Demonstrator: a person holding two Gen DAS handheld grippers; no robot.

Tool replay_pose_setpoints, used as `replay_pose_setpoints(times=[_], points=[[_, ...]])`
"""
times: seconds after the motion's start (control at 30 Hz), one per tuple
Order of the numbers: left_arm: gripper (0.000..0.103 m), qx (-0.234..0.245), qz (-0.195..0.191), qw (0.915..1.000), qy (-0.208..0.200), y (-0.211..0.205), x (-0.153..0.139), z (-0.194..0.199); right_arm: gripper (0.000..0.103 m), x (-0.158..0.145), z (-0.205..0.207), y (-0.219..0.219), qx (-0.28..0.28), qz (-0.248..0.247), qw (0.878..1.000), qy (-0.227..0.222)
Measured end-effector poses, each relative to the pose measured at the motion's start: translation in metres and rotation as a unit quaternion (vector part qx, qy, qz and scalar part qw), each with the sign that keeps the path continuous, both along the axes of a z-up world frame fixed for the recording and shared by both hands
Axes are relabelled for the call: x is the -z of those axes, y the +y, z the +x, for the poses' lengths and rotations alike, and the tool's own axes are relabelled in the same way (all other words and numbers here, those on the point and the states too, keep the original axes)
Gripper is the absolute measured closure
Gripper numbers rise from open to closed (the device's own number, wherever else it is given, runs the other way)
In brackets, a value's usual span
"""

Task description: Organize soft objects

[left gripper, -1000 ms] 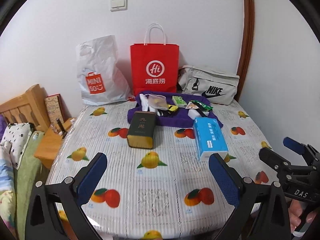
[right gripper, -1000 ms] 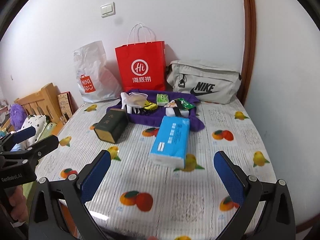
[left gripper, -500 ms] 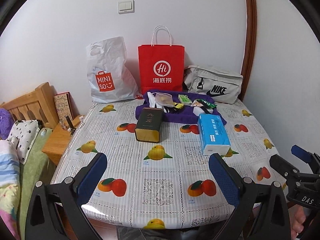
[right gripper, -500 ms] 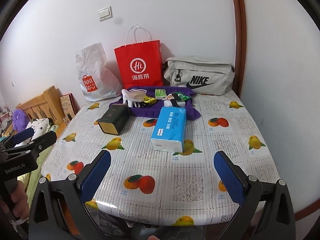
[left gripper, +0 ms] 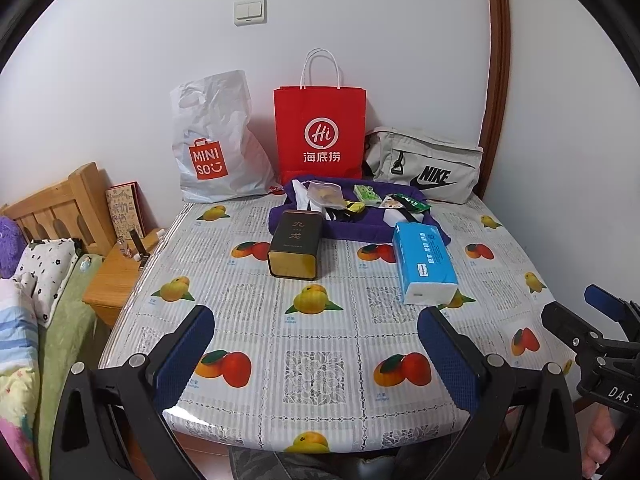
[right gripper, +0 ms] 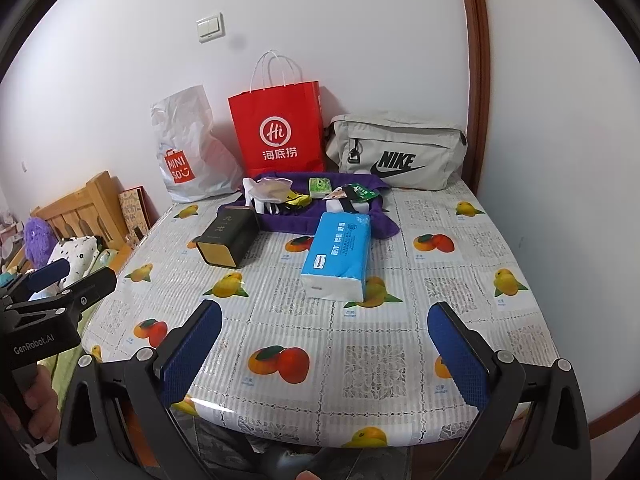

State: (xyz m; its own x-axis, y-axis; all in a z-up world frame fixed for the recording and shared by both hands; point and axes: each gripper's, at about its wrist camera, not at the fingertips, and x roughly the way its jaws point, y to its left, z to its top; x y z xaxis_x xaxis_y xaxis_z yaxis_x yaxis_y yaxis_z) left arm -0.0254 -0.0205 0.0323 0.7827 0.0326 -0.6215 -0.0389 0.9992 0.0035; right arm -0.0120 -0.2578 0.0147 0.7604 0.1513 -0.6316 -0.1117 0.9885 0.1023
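A blue tissue pack (left gripper: pixel 423 264) (right gripper: pixel 338 256) lies mid-table beside a dark tea tin (left gripper: pixel 295 244) (right gripper: pixel 229 236). Behind them a purple cloth (left gripper: pixel 352 227) (right gripper: pixel 296 222) holds several small packets. A red paper bag (left gripper: pixel 319 132) (right gripper: pixel 278 132), a white Miniso bag (left gripper: pixel 212 148) (right gripper: pixel 184 148) and a grey Nike bag (left gripper: pixel 424 168) (right gripper: pixel 396 152) stand at the wall. My left gripper (left gripper: pixel 316 356) is open and empty over the table's front edge. My right gripper (right gripper: pixel 324 356) is open and empty at the front edge.
The table (left gripper: pixel 320 320) has a fruit-print cover. A wooden nightstand (left gripper: pixel 116 272) and a bed with a wooden headboard (left gripper: pixel 60 208) stand to the left. A wall with a brown door frame (left gripper: pixel 496 60) lies right.
Both grippers have pulled back from the table and risen, so the whole tabletop and its front edge show. Nothing on the table has moved.
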Motion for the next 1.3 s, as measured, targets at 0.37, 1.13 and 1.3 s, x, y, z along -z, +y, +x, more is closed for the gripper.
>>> replay_pose_setpoints(times=[0.37, 1.13, 1.3], points=[[0.000, -0.003, 0.000, 1.0000, 0.001, 0.0031, 0.0021, 0.0000, 0.001, 0.0009, -0.0012, 0.0013, -0.001, -0.002, 1.000, 0.001], [0.000, -0.003, 0.001, 1.0000, 0.001, 0.0025, 0.0019, -0.0017, 0.001, 0.0011, -0.0014, 0.0027, -0.002, 0.001, 1.000, 0.000], [0.000, -0.001, 0.003, 1.0000, 0.001, 0.0023, 0.0008, -0.0020, 0.001, 0.0009, -0.0009, 0.0021, -0.001, 0.001, 1.000, 0.000]])
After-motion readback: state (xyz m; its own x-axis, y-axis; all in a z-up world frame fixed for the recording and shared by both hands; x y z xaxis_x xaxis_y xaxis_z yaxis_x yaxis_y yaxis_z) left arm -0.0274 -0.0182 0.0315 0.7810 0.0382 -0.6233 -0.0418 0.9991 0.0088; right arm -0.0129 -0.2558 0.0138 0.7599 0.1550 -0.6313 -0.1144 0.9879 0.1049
